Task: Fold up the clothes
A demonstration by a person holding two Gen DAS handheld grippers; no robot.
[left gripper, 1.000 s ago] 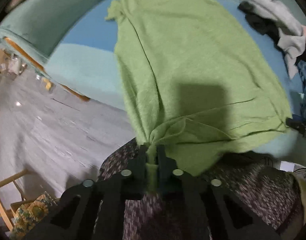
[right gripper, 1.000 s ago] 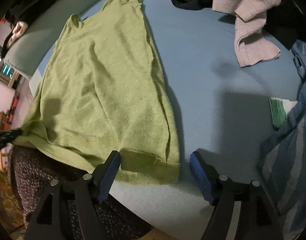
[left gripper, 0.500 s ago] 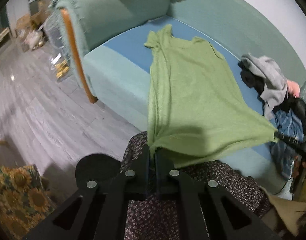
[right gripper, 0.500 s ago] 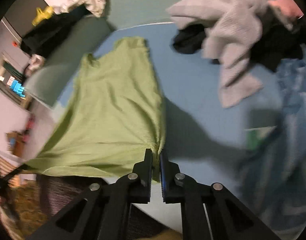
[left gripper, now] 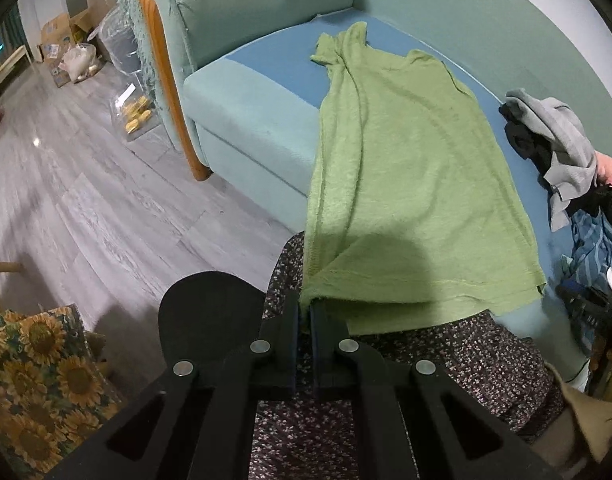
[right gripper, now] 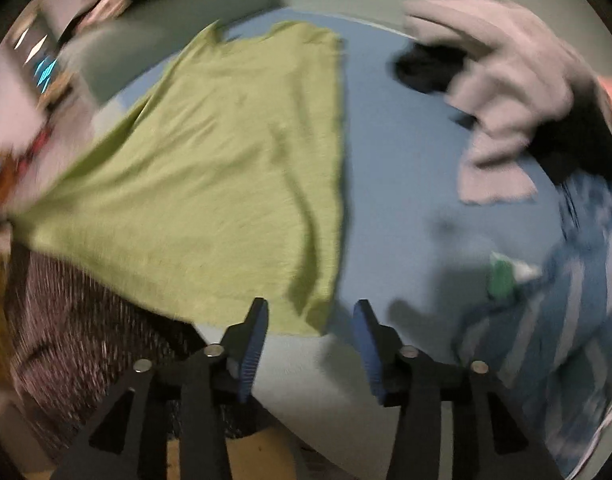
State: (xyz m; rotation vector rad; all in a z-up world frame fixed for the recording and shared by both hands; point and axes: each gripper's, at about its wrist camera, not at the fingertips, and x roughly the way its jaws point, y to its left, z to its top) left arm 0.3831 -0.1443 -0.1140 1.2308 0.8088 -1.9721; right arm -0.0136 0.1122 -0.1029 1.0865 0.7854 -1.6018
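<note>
A fuzzy green top (left gripper: 417, 184) lies spread lengthwise on the blue sofa seat (left gripper: 282, 60), hem hanging off the front edge. The left gripper (left gripper: 304, 312) has its jaws pinched tight on one hem corner. The right gripper (right gripper: 309, 320) has its jaws opening, the other corner lying loose between them.

No legible text or labels anywhere

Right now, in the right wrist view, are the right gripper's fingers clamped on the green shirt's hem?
No: the right gripper is opening, its blue fingers apart with the green shirt corner loose between them.
</note>
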